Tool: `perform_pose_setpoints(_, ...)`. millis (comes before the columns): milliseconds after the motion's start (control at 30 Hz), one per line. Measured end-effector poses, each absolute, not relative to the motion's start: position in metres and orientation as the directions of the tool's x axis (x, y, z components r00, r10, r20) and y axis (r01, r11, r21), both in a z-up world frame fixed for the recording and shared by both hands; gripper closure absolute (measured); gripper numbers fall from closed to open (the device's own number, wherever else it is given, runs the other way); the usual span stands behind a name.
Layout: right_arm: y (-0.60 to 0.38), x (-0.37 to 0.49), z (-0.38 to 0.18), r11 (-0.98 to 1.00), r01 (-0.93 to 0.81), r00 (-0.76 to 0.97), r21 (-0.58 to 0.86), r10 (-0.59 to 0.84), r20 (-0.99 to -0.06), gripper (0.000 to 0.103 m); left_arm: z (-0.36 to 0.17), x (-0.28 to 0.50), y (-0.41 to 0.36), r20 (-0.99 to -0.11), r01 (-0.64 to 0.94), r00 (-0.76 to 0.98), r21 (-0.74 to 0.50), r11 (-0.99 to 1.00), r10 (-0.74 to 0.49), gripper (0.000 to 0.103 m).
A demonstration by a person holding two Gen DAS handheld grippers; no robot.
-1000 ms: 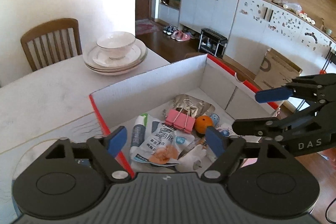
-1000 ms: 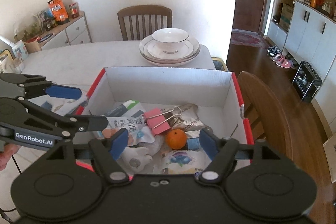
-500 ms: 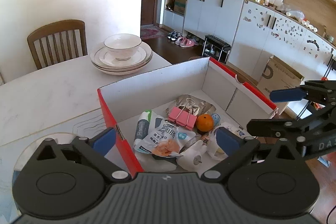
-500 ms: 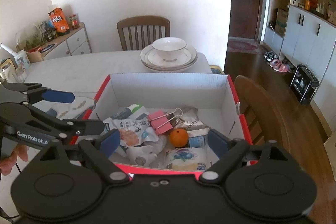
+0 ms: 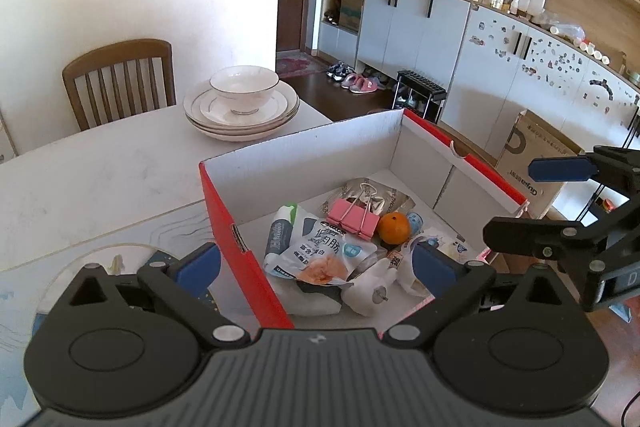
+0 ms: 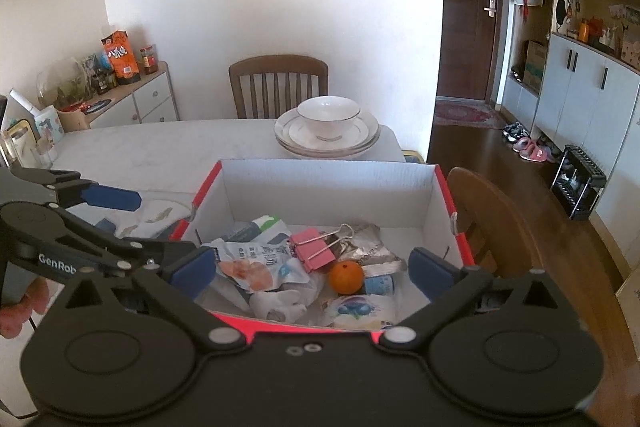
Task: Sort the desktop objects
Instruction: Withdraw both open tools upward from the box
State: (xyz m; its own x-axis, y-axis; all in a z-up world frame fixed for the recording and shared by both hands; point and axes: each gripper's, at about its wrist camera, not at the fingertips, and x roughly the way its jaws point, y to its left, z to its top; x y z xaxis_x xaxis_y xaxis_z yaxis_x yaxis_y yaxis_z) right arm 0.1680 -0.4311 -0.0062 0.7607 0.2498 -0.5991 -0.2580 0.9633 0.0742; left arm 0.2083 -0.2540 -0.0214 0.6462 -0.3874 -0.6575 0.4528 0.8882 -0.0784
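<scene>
Left wrist view: the left gripper [image 5: 316, 263] stands at full spread, its jaws having just been opening, with nothing clamped; its left pad sits outside the red wall of the cardboard box [image 5: 240, 251], its right pad over the box interior. Right wrist view: the right gripper [image 6: 312, 273] is likewise spread wide, its jaws having just been opening, and empty, both pads hanging above the near rim. Just beyond the near rim lie a white crumpled item [image 6: 280, 303] and a blue-printed pouch [image 6: 360, 309]. Behind these sit a snack packet [image 6: 256, 263], an orange [image 6: 346, 277] and a pink binder clip [image 6: 312, 249], the clip resting against the packet with its wire handles running back and to the right over a silver foil packet [image 6: 370, 247]. The orange lies nearly dead ahead of the right gripper, which appears the better placed of the two. Farther off on the desk [image 6: 160, 143] stands a bowl on stacked plates [image 6: 326, 125].
</scene>
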Motion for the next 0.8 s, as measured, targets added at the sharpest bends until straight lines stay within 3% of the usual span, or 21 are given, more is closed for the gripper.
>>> perform_pose_setpoints(800, -0.427, 0.147, -0.012, 0.970, -0.218, 0.768, 0.113, 0.241, -0.593, 0.000, -0.019, 0.188, -0.249, -0.653, 0.460, 0.656, -0.051, 0.887, -0.378, 0.000)
